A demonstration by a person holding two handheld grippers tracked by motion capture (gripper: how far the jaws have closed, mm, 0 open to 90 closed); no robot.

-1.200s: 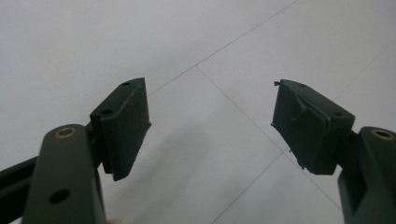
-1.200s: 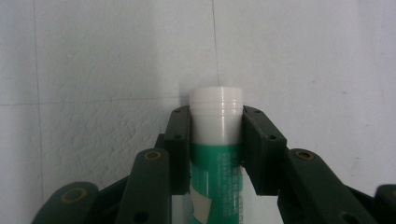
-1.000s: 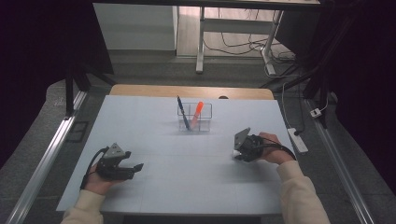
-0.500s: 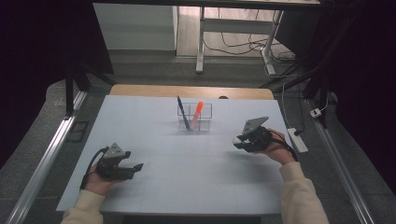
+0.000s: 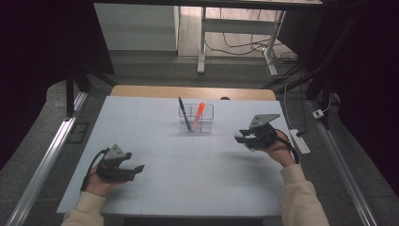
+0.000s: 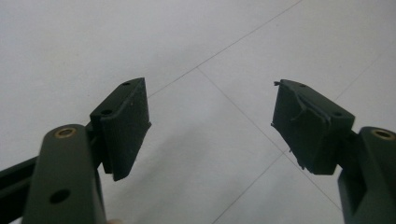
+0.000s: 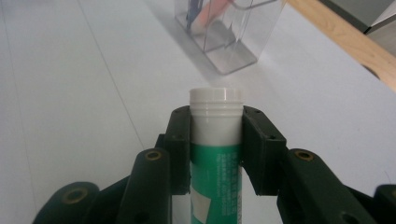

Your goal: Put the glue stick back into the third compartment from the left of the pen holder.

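At the right side of the white table (image 5: 188, 188), the right gripper (image 5: 241, 137) is clamped on a green-and-white plastic tube with a white cap (image 7: 215, 140), held off the surface, cap toward the left. Clear plastic organizer box (image 5: 196, 118) stands far centre, holding a blue pen (image 5: 183, 113) and an orange marker (image 5: 199, 113), near the tube but apart. Left gripper (image 5: 137, 168) at near left, jaws spread wide, nothing between them.
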